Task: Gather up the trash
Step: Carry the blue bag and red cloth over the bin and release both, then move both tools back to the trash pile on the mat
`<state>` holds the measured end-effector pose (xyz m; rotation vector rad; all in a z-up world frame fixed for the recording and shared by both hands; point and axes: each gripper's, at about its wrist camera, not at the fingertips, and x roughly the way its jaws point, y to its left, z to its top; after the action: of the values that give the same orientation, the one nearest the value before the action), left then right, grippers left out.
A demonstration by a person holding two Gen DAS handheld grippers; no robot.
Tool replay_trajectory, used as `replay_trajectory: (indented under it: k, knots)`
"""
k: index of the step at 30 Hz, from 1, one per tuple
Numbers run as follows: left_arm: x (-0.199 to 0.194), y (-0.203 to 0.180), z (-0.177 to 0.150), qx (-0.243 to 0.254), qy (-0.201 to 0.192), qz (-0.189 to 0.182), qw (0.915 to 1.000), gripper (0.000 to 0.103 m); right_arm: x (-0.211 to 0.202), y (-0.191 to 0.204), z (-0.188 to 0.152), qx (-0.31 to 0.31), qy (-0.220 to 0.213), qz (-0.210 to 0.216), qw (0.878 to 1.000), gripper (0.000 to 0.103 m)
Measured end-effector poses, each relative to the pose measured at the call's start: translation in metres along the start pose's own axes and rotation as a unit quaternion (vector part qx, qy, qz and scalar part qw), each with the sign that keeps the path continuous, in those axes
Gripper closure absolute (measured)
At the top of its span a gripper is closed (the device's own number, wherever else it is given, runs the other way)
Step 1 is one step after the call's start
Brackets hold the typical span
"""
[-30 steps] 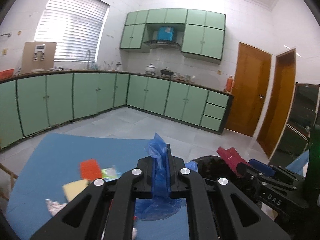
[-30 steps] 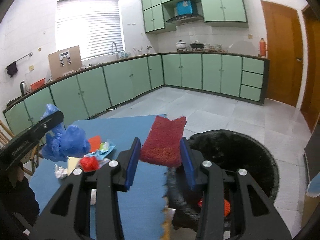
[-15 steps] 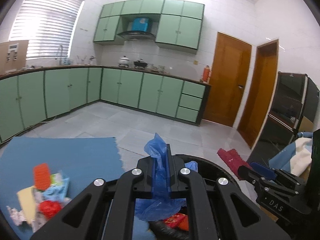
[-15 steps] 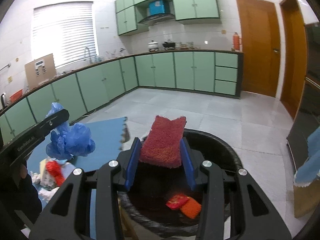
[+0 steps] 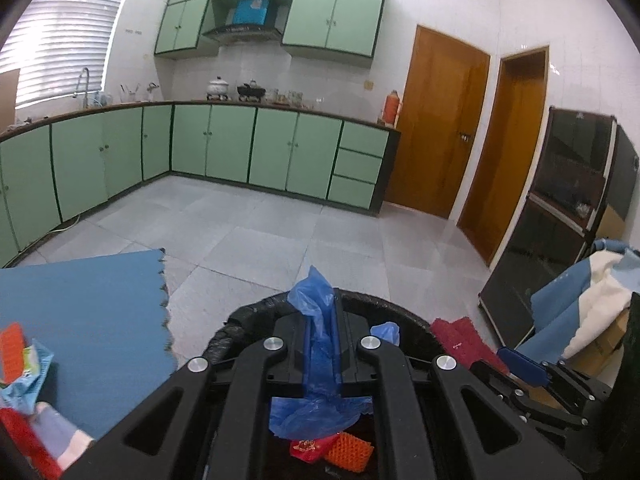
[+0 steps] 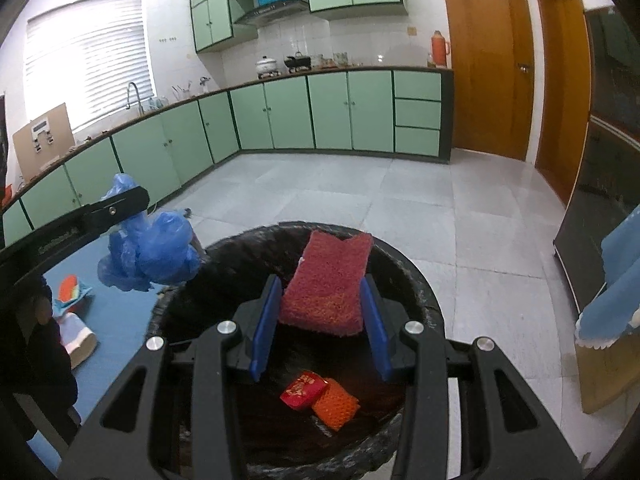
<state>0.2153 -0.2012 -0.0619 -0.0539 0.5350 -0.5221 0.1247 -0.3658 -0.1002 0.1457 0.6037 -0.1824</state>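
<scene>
Both our grippers have moved over the black bin point(image 6: 424, 304): left gripper point(image 5: 322, 344) jaws pinch the blue bag point(image 5: 320, 360), right gripper point(image 6: 322, 320) jaws squeeze the red sponge point(image 6: 328, 284).

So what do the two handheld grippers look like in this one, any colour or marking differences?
Both are black frames with cut-out linkage arms and silver round bolt heads. The left gripper has black fingers, with pale lettering along its side in the right wrist view. The right gripper has blue pads. A dark sleeve shows.

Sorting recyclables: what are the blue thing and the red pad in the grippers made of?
Blue bag: thin plastic film, it seems; glossy, crumpled, slightly see-through. Red pad: probably sponge or scouring fibre; matte, coarse, fuzzy surface, holds its slab shape.
</scene>
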Motion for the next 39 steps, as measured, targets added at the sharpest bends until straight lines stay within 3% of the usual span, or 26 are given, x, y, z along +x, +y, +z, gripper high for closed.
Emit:
replay_trajectory:
  k: [6,8,10,12,17,19,26,32,39]
  knots:
    - [0.028,-0.006,-0.001,0.013,0.022,0.005,0.9997,0.095,0.024,-0.010,-0.004,0.001,0.019,-0.002,1.000,0.063]
    - [0.032,-0.002,-0.003,0.013,0.029,0.003,0.9995,0.089,0.030,-0.013,-0.006,0.001,0.024,-0.004,1.000,0.061]
    - [0.035,0.000,-0.005,0.011,0.036,0.010,0.9993,0.059,0.036,-0.014,-0.009,-0.001,0.031,-0.006,0.999,0.054]
    - [0.034,0.003,-0.004,0.006,0.040,0.009,0.9992,0.051,0.039,-0.013,-0.011,-0.001,0.035,-0.018,0.999,0.031]
    - [0.020,0.017,0.002,-0.006,0.034,0.010,0.9994,0.038,0.032,-0.009,-0.013,0.004,0.031,-0.036,0.999,0.014]
    - [0.007,0.024,0.007,-0.005,0.020,0.016,0.9997,0.033,0.025,-0.006,-0.012,0.009,0.023,-0.033,0.999,0.013]
    - [-0.054,0.059,0.017,-0.010,-0.019,0.051,0.9985,0.029,-0.009,0.019,-0.002,0.011,-0.011,-0.017,1.000,0.010]
    - [-0.112,0.101,0.004,-0.015,-0.035,0.100,0.9943,0.026,-0.031,0.062,0.002,-0.003,-0.037,0.015,0.999,0.010]
    - [-0.174,0.177,-0.026,-0.052,-0.034,0.189,0.9800,0.025,-0.042,0.130,-0.001,-0.045,-0.043,0.066,0.996,0.010]
